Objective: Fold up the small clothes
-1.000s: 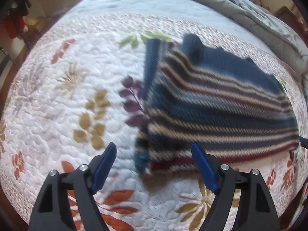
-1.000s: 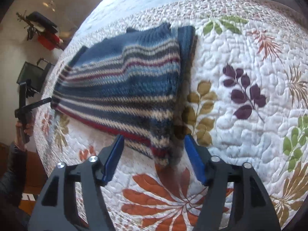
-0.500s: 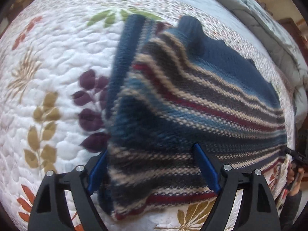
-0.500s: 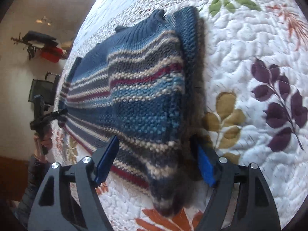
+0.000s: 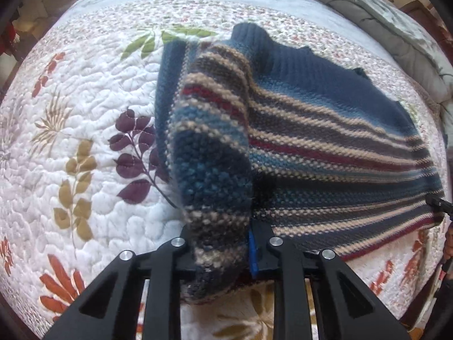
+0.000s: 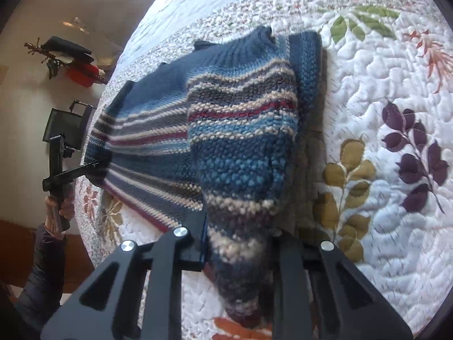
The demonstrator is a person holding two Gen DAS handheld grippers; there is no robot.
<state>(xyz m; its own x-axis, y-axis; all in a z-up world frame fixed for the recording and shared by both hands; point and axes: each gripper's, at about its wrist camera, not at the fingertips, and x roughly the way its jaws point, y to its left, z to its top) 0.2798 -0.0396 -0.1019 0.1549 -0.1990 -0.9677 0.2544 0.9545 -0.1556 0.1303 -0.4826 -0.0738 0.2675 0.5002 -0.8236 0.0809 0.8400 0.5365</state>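
Observation:
A knitted sweater (image 5: 325, 147) with blue, cream, grey and red stripes lies on the quilted bedspread (image 5: 85, 107). My left gripper (image 5: 219, 240) points steeply down at one end of it. Its jaws are closing, and the pads press on a raised fold of the knit. At the other end, the right gripper (image 6: 240, 240) is closing too, with a bunched fold (image 6: 240, 170) pinched between its pads. In the right wrist view the left gripper (image 6: 97, 165) shows at the far hem, held by a hand (image 6: 61, 206). The right gripper's tip (image 5: 434, 199) shows at the far edge of the left wrist view.
The white bedspread carries leaf prints in purple (image 6: 416, 153), ochre and orange. A grey duvet (image 5: 396, 19) is heaped along the bed's far side. Past the bed edge stand a dark screen (image 6: 65, 127) and a wall shelf with red things (image 6: 82, 72).
Both grippers have come down over the sweater's ends and gone from wide open to pinching the knit. The fabric now bunches up between each pair of jaws.

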